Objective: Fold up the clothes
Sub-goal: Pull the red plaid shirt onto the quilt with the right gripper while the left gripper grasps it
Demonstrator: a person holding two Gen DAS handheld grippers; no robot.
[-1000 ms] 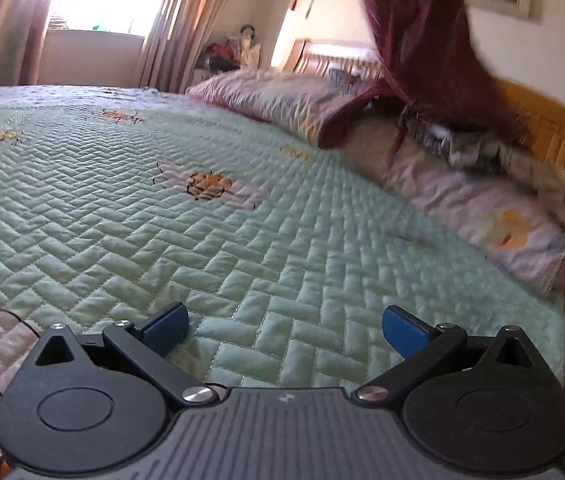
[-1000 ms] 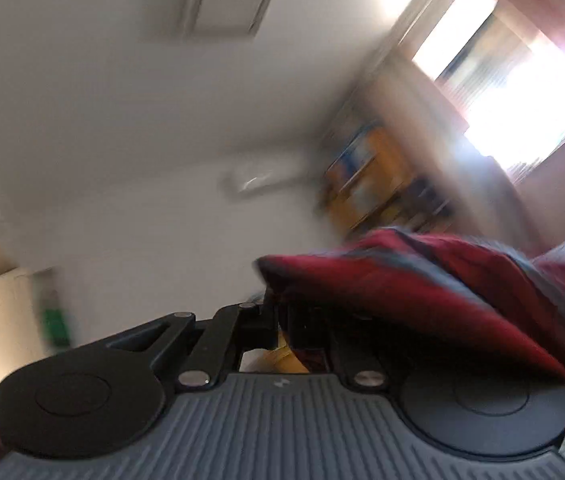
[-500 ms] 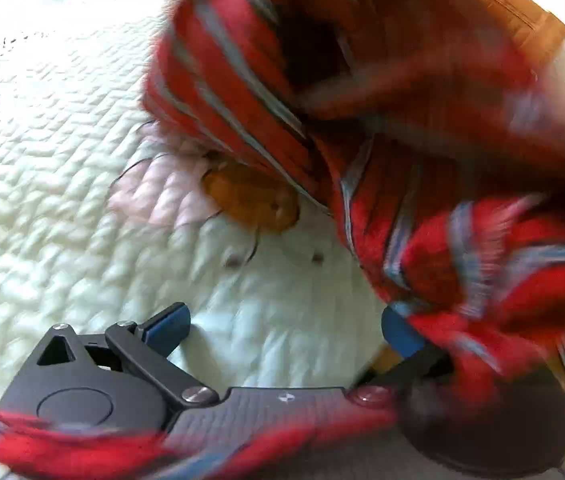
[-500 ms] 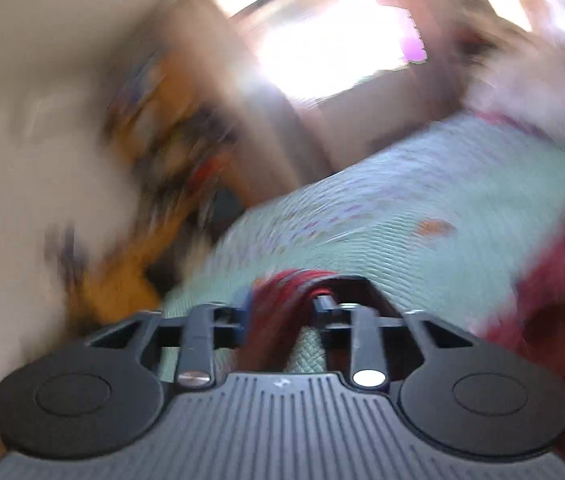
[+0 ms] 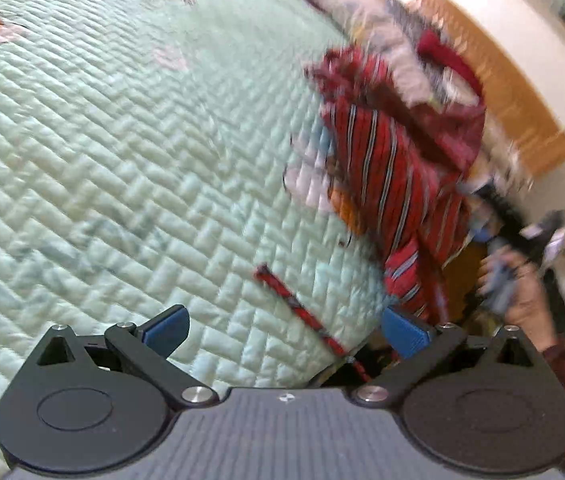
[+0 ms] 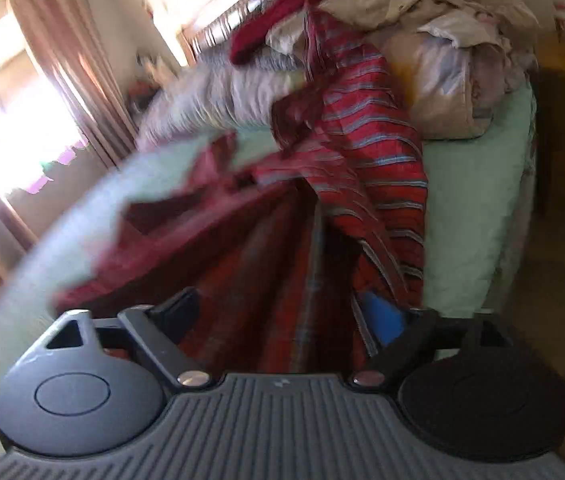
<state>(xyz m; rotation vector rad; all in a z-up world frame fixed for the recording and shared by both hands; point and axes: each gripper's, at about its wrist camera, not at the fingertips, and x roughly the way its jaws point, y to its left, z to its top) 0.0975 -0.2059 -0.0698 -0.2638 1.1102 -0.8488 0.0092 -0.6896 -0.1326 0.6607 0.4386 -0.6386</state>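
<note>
The striped red garment (image 5: 386,168) lies rumpled on the pale green quilt (image 5: 122,160) near the bed's edge, at about two o'clock in the left wrist view, with a loose end trailing down over the side of the bed toward the right-hand blue pad. A thin red strip (image 5: 302,312), perhaps a tie or a hem of the same garment, runs across the quilt from the middle of that view down to about five o'clock, passing between the fingers of the left gripper (image 5: 282,326) without either pad touching it; the jaws there stand wide apart and hold nothing. Behind the garment, at one o'clock, a blurred heap of other clothes (image 5: 414,52) rests against the wooden headboard (image 5: 522,112). At four o'clock a person's hand (image 5: 522,292) shows dimly, too smeared to tell what it holds. In the right wrist view the same garment (image 6: 370,128) spreads from twelve o'clock, where it lies against a pile of pale laundry (image 6: 442,20), down to the right gripper (image 6: 282,316). Its jaws have just been opening and now stand wide; cloth still hangs loose between the pads and partly drapes over the right blue pad (image 6: 382,316), but they do not press on it. Curtains (image 6: 62,80) and a bright window fill nine to ten o'clock.
</note>
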